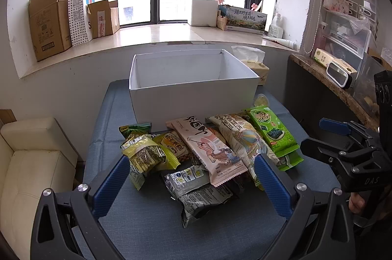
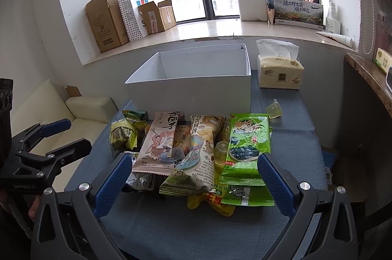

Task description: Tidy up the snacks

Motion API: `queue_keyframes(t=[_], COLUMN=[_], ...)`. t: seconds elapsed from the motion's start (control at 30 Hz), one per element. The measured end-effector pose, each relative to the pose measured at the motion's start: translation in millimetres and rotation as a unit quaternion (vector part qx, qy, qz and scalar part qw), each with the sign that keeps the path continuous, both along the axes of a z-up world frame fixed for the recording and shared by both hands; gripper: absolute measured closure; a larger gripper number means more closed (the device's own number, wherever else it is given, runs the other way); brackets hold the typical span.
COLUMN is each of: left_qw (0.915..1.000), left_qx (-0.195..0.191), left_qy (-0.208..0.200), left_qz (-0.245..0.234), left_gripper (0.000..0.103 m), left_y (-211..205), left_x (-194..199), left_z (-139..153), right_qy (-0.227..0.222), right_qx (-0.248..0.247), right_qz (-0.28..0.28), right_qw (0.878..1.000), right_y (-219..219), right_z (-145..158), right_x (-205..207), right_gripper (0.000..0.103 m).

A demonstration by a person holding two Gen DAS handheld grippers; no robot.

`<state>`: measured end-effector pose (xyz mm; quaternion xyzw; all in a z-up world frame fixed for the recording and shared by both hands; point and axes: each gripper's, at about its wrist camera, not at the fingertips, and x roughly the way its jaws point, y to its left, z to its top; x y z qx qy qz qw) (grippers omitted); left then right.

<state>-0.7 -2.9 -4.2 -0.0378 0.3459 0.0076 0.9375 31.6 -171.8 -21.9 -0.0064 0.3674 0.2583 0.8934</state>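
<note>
A pile of snack packets lies on the blue table in front of an open white box, which looks empty. The pile holds a pink packet, a green seaweed packet, a yellow-green packet and a grey packet. My left gripper is open and empty, just short of the pile. My right gripper is open and empty, above the near edge of the pile, with the pink packet and the seaweed packet ahead of it.
A tissue pack stands right of the box, a small jelly cup lies beside it. A cream sofa is left of the table, a stone counter at the right. Cardboard boxes line the window sill behind.
</note>
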Motion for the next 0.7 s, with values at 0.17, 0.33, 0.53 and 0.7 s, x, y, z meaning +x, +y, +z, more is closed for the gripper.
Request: queue_keyframes(t=[0.17,0.33,0.53,0.7], left_qw=[1.0000,1.0000,0.9999,0.9997], left_qx=[-0.001,-0.001,-0.012,-0.025], left_qy=[0.000,0.001,0.003,0.006], left_qz=[0.001,0.005,0.002,0.005], left_gripper=[0.000,0.000,0.000,0.000], left_y=[1.0,2.9,8.6,15.5], left_x=[0.1,-0.4,-2.2,-5.2], left_z=[-0.4,-1.6,-4.7,-8.9], right_qy=[0.003,0.010,0.028,0.062], right_qx=[0.000,0.000,-0.019,-0.025], right_qz=[0.001,0.003,0.010,0.025], right_qw=[1.000,1.000,0.999,0.997], right_y=[0.3,2.7,14.2,31.6], right_z=[-1.3,-5.5,-16.6,-36.2], right_x=[0.5,3.8,22.1,58.4], right_gripper=[0.000,0.000,0.000,0.000])
